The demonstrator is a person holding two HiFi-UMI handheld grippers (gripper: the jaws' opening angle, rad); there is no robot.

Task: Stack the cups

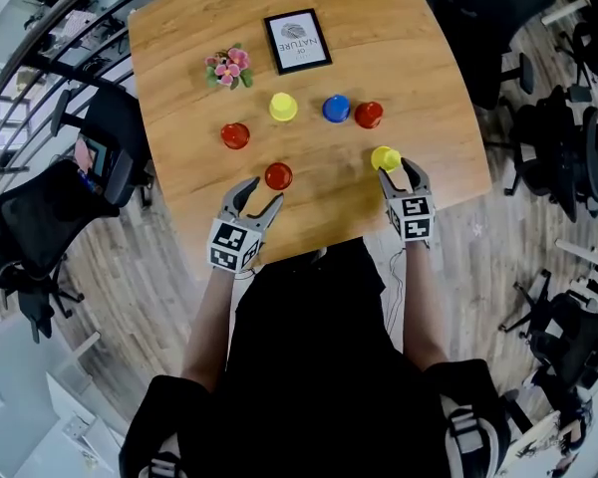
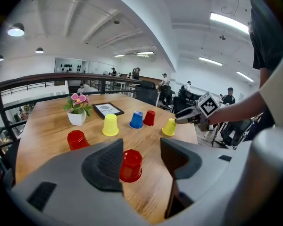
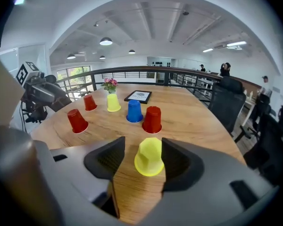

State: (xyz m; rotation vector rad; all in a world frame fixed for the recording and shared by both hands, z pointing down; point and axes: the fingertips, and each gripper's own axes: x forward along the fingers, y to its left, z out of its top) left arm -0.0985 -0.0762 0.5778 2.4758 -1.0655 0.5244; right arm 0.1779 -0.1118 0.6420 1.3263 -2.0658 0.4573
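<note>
Head view: camera on your head, aimed steeply down; almost whole wooden table [image 1: 179,58] in frame, your torso at near edge. Left gripper view: camera rides your left gripper [image 1: 266,191], low over near-left tabletop, facing far side. Right gripper view: same on your right gripper [image 1: 399,169], near right. All three share cups [image 1: 283,107], potted flower [image 1: 228,68], framed card [image 1: 298,40]; each gripper view catches other gripper at its edge.

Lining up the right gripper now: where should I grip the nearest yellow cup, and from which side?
Grip the yellow cup at its mid wall, coming from the near edge of the table, as the right gripper points. The cup stands upside down and narrows towards its closed top, so a higher pinch might slip. The open jaws flank it.
</note>
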